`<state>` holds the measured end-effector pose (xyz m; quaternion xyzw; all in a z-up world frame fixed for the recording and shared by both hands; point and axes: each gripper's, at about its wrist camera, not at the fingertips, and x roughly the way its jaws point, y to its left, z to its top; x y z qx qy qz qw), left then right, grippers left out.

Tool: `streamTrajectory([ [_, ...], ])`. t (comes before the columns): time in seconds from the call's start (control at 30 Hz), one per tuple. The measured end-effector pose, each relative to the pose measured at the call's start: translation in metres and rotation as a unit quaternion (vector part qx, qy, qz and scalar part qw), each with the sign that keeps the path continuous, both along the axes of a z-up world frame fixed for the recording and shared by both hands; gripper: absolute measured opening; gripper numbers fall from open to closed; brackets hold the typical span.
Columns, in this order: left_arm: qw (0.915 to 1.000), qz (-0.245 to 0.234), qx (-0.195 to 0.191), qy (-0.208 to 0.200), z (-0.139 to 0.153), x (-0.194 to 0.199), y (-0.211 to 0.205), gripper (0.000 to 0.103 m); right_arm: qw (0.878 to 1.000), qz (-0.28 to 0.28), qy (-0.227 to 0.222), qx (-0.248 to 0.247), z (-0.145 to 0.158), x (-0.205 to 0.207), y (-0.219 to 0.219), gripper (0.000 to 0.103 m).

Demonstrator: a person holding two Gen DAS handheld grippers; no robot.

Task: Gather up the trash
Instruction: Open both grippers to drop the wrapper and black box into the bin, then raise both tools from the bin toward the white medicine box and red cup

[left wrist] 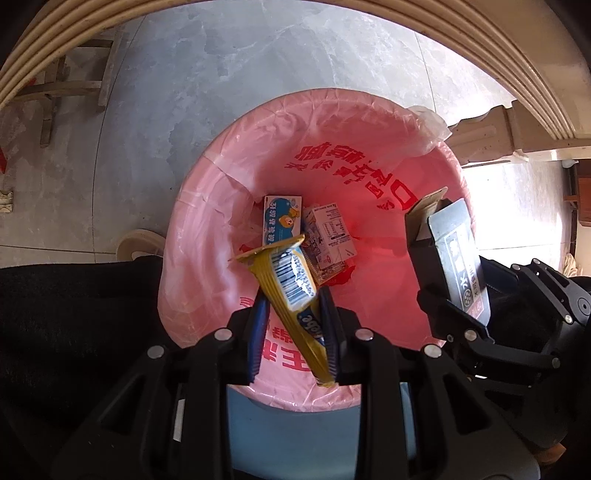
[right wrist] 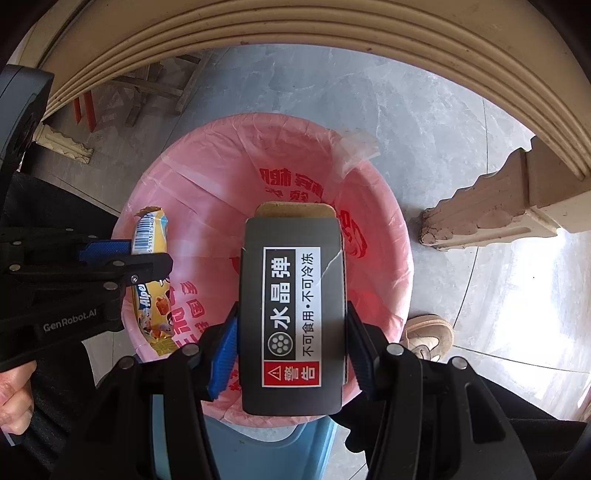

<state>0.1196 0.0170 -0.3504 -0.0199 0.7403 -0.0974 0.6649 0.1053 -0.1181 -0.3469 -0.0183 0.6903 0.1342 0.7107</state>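
Observation:
A bin lined with a pink bag [left wrist: 221, 206] [right wrist: 192, 184] stands on the floor below both grippers. My left gripper [left wrist: 293, 321] is shut on a yellow candy wrapper [left wrist: 291, 284] and holds it over the bin; both also show in the right wrist view, wrapper [right wrist: 149, 229] at the left. My right gripper [right wrist: 291, 339] is shut on a dark grey box [right wrist: 291, 314] with a black and white label, held over the bin; the box also shows in the left wrist view [left wrist: 458, 258]. Two small cartons [left wrist: 280, 221] [left wrist: 330, 236] lie at the bottom of the bag.
A cream table edge [right wrist: 295, 33] arches over the scene, with a carved leg [right wrist: 491, 206] at the right. The floor is grey tile [left wrist: 221, 74]. A wooden frame [right wrist: 155, 88] stands at the back left. A shoe [right wrist: 428, 336] is beside the bin.

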Motion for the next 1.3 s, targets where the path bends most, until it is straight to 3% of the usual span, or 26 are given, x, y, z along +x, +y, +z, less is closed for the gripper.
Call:
streamTrajectory([
  [0.2, 0.9998, 0.007, 0.001, 0.016, -0.006, 0.002, 0.003, 0.028, 1.000, 0.008, 0.006, 0.001, -0.006, 0.000, 0.005, 0.052],
  [0.47, 0.9999, 0.002, 0.007, 0.010, -0.004, 0.002, 0.002, 0.042, 1.000, 0.013, 0.007, -0.003, -0.008, 0.000, 0.009, 0.052],
  [0.6, 0.9999, 0.009, 0.007, 0.008, -0.002, 0.003, 0.005, 0.049, 1.000, 0.022, 0.002, -0.010, -0.008, -0.001, 0.013, 0.055],
  [0.7, 0.9998, 0.015, 0.006, 0.012, -0.003, 0.004, 0.008, 0.050, 1.000, 0.024, -0.001, -0.013, -0.007, 0.000, 0.012, 0.063],
  [0.83, 0.9997, 0.020, 0.006, 0.011, -0.003, 0.005, 0.010, 0.054, 1.000, 0.019, -0.001, -0.011, -0.008, 0.001, 0.010, 0.063],
  [1.3, 0.9998, 0.013, 0.012, 0.009, -0.004, 0.003, 0.007, 0.056, 1.000, 0.013, -0.002, -0.008, -0.005, 0.003, 0.008, 0.063],
])
